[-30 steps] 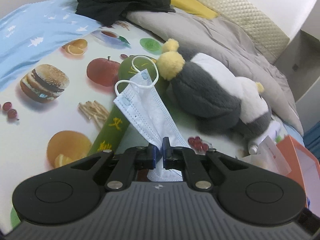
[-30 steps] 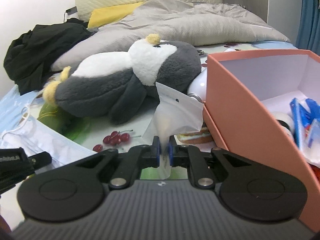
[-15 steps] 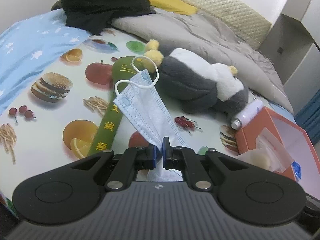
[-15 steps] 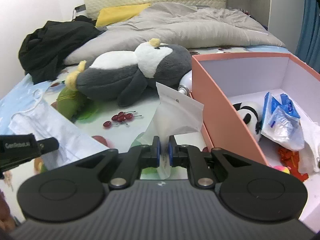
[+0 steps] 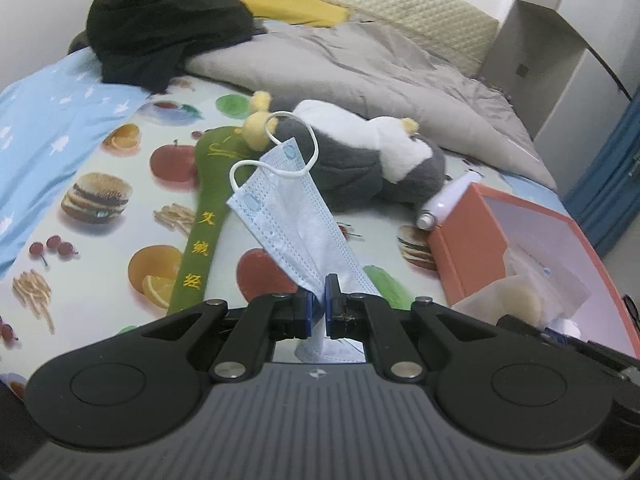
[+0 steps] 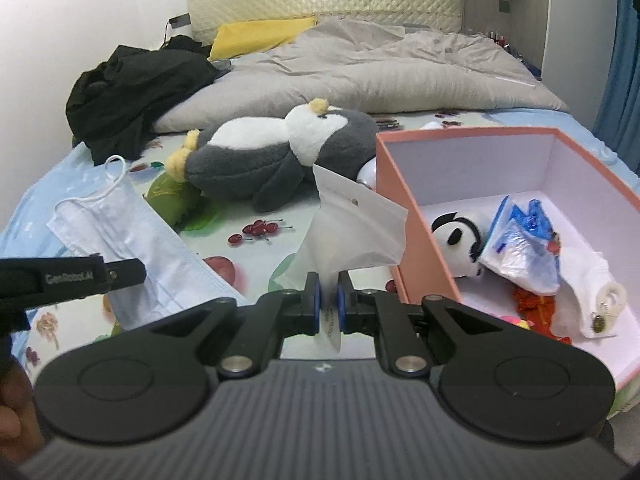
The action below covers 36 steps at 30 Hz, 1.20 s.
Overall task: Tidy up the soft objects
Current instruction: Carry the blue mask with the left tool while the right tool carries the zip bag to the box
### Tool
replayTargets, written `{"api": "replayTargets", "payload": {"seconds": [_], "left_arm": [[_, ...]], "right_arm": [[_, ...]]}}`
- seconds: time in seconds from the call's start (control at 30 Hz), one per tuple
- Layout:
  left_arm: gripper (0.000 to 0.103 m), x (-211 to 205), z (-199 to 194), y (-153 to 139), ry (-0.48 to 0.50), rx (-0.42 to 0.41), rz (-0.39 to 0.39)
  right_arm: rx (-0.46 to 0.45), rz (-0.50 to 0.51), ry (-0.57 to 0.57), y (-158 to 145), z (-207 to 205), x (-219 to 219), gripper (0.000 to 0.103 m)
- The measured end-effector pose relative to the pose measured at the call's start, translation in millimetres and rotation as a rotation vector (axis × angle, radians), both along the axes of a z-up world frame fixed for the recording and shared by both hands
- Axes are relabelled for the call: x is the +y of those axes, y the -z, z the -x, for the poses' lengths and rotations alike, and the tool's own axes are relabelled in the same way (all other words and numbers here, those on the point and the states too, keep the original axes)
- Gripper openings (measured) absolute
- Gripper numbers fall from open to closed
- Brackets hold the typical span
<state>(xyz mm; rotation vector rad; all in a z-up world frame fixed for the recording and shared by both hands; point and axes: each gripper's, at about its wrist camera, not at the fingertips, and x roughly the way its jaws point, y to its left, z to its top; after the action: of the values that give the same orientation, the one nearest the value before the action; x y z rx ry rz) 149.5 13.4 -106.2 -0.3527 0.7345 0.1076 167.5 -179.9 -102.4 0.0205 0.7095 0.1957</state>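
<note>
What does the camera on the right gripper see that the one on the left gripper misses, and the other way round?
Only the right wrist view looks into the pink box: a small panda toy and plastic wrappers. Only the left wrist view shows the burger print and the spray can. Both show the penguin plush, the face mask and the white pouch.

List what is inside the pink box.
In the box: a panda plush, a blue-and-clear plastic bag, white cloth with a ring on it, and something red beneath. The near wall and the bag hide whatever else lies under them.
</note>
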Motion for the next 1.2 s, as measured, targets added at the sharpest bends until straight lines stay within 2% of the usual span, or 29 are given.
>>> {"api": "replayTargets", "payload": {"seconds": [0.1,0.3,0.47,0.6,0.97,1.2], "left_arm": [[0.007,-7.9,5.5,-12.8,0.024,-0.007,-0.013],[0.007,-25.3,10.9,-44.4,0.085,-0.039,0.009],[0.007,-53.9,15.3,-76.7,0.155,-0.095,-0.014],[0.007,-80.3,14.3,-92.2,0.225,-0.109,-0.009],[0.007,-154.8,-5.1,-95.7,0.43,-0.076,-0.02],[0.007,-189.9,-43.3,-81.7,0.514,-0.043,-0.032]], "right_arm": [[-0.011,-0.003,0.002,-11.9,7.0,-5.9,0.012],[-0.03,-0.011,0.015,-34.5,21.0,-23.0,0.012],[-0.051,-0.025,0.042,-57.1,32.9,-43.1,0.012],[-0.064,-0.021,0.078,-69.0,40.9,-61.9,0.012],[-0.046,-0.003,0.203,-74.7,59.6,-120.8,0.012],[-0.01,-0.024,0.264,-62.4,41.7,-152.9,0.012]]}}
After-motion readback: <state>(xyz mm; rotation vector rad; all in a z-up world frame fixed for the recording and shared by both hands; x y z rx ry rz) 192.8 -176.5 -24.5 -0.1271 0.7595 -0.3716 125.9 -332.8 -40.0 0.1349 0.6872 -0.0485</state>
